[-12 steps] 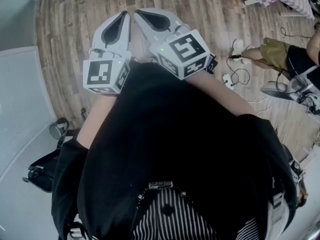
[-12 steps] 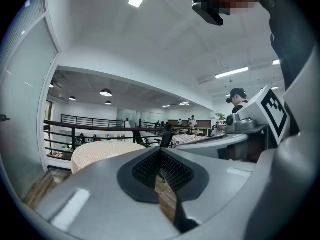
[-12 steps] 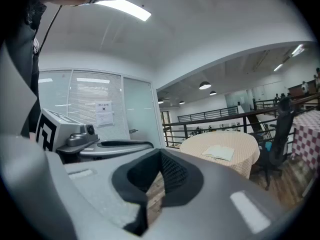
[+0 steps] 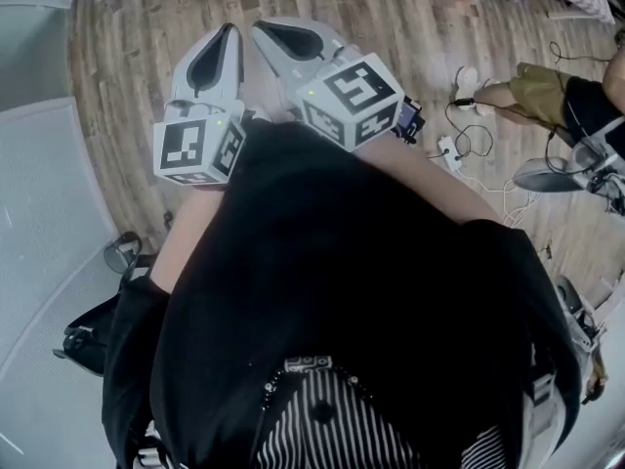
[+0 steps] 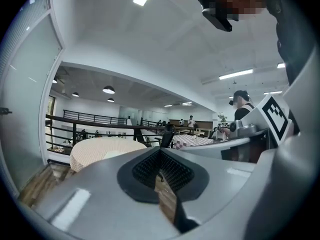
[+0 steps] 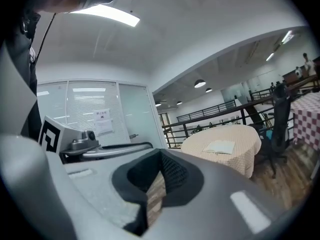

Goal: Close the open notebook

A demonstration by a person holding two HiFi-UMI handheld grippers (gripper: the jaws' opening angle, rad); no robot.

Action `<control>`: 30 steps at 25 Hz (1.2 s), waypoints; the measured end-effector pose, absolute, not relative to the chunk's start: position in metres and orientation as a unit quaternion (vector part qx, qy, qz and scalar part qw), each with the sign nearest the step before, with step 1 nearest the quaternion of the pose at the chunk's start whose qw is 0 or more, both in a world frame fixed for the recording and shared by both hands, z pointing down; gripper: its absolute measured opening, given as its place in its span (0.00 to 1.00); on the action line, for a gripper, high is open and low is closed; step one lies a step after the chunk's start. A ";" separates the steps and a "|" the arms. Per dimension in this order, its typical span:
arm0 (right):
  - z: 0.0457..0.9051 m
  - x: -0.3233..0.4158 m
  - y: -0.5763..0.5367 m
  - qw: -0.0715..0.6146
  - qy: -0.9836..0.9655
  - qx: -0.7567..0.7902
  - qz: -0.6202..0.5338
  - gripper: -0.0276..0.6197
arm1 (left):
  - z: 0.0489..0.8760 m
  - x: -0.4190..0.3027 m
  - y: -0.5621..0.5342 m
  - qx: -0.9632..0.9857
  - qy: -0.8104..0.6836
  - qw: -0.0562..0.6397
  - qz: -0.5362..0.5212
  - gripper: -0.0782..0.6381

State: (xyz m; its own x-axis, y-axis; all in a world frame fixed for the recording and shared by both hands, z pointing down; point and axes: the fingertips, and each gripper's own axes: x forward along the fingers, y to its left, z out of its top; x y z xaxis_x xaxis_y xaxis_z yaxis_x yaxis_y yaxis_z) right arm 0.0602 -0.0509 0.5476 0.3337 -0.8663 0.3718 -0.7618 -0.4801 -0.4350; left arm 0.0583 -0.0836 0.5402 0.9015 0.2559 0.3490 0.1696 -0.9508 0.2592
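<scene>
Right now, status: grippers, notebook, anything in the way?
Both empty, jaws shut: left gripper, right gripper. The notebook lies open on the round table across the room, not reached. An office chair stands beside it.

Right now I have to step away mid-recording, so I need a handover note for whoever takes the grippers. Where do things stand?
Left hand-held gripper: shut, nothing between the jaws, held close in front of the chest.
Right hand-held gripper: shut, empty, right beside the left one.
Notebook: lies open on the round table with the checked cloth, across the wooden floor ahead; neither gripper is near it.
Done: nothing on the notebook yet.
Left: walk to the table, then fold one side over to close the notebook.
</scene>
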 end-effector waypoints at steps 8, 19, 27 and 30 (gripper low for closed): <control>0.556 0.057 -0.049 0.120 0.504 -0.810 -0.275 0.05 | 0.552 0.053 -0.067 0.966 0.137 0.086 0.200 0.11; 0.572 0.067 -0.104 0.114 0.492 -0.816 -0.281 0.05 | 0.564 0.074 -0.125 0.968 0.145 0.088 0.185 0.11; 0.568 0.090 -0.079 0.105 0.463 -0.835 -0.279 0.05 | 0.561 0.098 -0.100 0.965 0.182 0.092 0.165 0.11; 0.565 0.093 -0.076 0.101 0.462 -0.839 -0.269 0.05 | 0.558 0.101 -0.096 0.966 0.188 0.091 0.153 0.11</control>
State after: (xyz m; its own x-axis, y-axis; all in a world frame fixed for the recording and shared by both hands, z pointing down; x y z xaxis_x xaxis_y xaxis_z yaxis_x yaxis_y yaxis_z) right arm 0.0927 -0.0760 0.5651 0.4283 -0.8294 0.3586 -0.7210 -0.5529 -0.4176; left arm 0.1012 -0.0964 0.5579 0.8824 0.3915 0.2611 0.3359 -0.9126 0.2331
